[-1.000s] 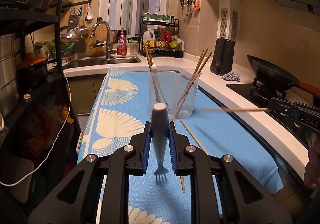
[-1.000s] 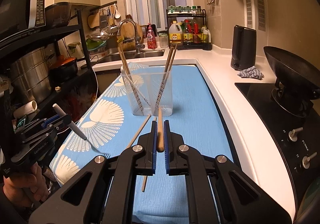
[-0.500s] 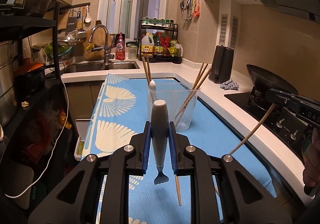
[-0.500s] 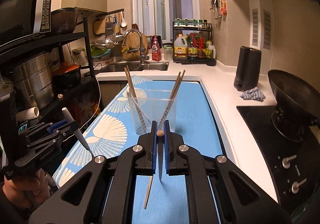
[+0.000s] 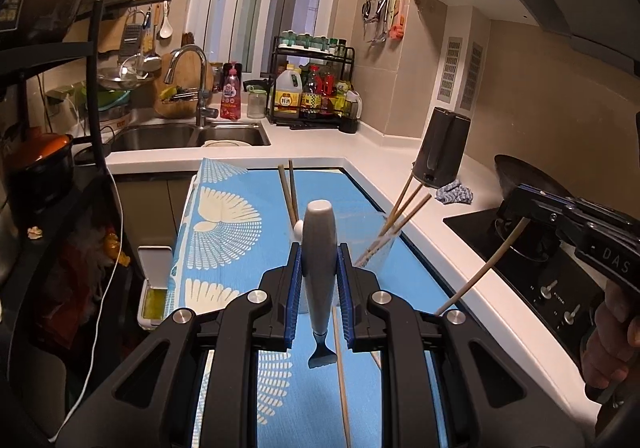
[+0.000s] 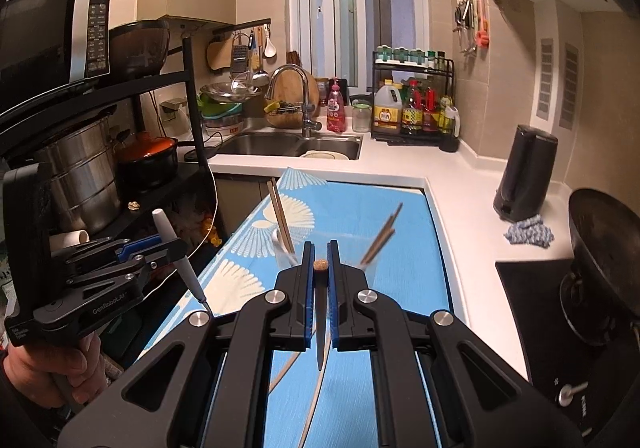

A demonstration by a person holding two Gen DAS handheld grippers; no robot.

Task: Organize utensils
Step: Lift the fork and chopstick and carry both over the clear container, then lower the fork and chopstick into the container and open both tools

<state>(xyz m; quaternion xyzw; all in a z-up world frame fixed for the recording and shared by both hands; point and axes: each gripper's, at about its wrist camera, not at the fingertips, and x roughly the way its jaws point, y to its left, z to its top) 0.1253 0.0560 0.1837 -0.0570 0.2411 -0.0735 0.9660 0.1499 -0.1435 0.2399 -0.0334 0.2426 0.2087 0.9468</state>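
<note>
My left gripper is shut on a grey-handled fork, held upright with its tines hanging down; it also shows in the right wrist view. My right gripper is shut on a wooden chopstick, tip pointing down; it shows in the left wrist view. A clear cup stands on the blue mat, holding several chopsticks and a white spoon. One loose chopstick lies on the mat below my left gripper.
A black kettle and a checked rag sit on the white counter at right. A wok rests on the black hob. Sink and bottle rack are at the back. A shelf with pots stands left.
Both grippers have risen above the mat. The right gripper has tilted its chopstick from level to pointing down. The left gripper still holds the fork upright.
</note>
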